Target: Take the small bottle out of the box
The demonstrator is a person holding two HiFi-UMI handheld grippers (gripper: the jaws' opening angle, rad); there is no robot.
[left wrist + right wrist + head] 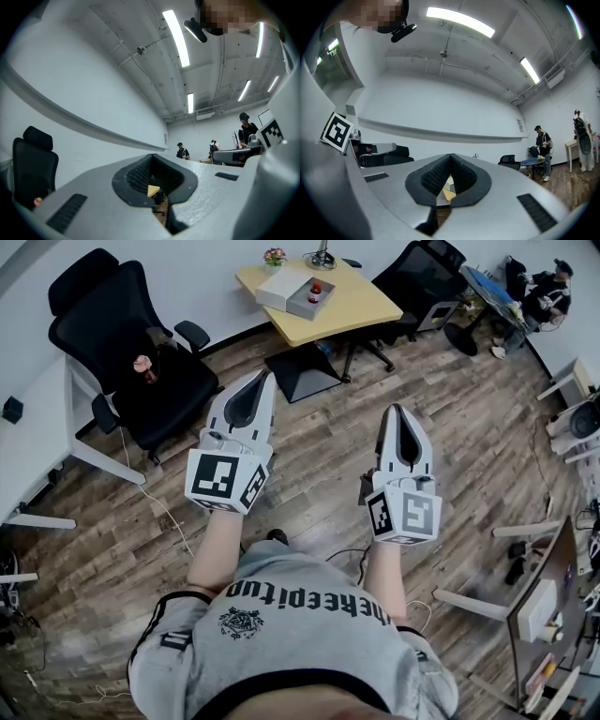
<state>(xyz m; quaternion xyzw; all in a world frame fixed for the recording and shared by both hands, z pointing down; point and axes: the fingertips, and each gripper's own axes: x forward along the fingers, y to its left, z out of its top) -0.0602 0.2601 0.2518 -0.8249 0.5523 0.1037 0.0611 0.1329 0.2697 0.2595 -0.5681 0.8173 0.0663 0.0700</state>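
Observation:
The small red bottle [315, 292] stands in an open grey box [298, 307] on a yellow table [352, 306] at the far side of the room. A white box part [280, 287] lies beside it. Both grippers are held out in front of the person, well short of the table and pointing toward it. My left gripper [265, 377] [151, 156] is shut with nothing between its jaws. My right gripper [397, 410] [451, 155] is also shut and empty. A sliver of the yellow table [153, 190] shows through the left jaws' gap.
A black office chair [131, 334] stands left of the path, beside a white desk [33, 442]. A black stand [302, 373] sits on the wood floor under the table's near edge. More chairs and a person [544, 292] are at the far right. Cables lie on the floor.

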